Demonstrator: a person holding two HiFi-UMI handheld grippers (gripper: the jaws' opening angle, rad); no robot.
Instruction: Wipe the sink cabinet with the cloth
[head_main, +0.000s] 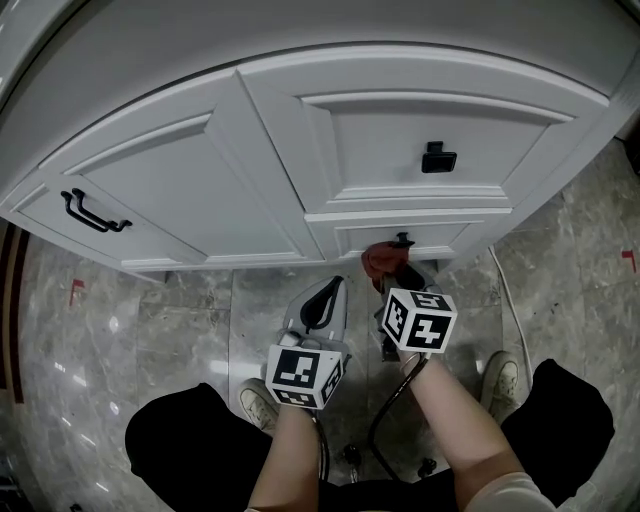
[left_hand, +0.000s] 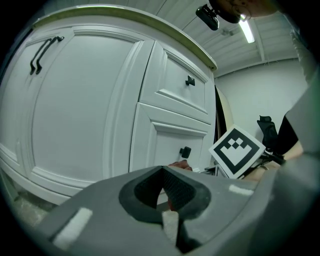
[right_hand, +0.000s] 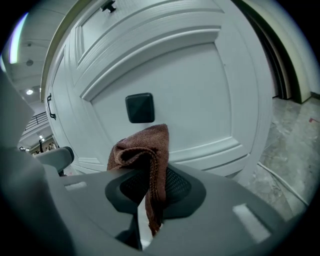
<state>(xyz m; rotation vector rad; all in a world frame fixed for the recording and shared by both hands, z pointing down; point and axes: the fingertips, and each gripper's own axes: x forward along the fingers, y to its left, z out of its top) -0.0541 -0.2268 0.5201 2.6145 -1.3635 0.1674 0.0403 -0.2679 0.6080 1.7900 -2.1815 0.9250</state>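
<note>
The white sink cabinet curves across the top of the head view. My right gripper is shut on a brown cloth, which it holds against the lower drawer front just below the black knob. In the right gripper view the cloth bunches over the closed jaws of the right gripper, under the square knob. My left gripper hangs beside it to the left, a little off the cabinet. Its jaws are shut with nothing between them, as the left gripper shows in its own view.
A black knob sits on the upper drawer and a black bar handle on the left door. The floor is grey marble. A cable runs on it at right. The person's shoes stand close behind the grippers.
</note>
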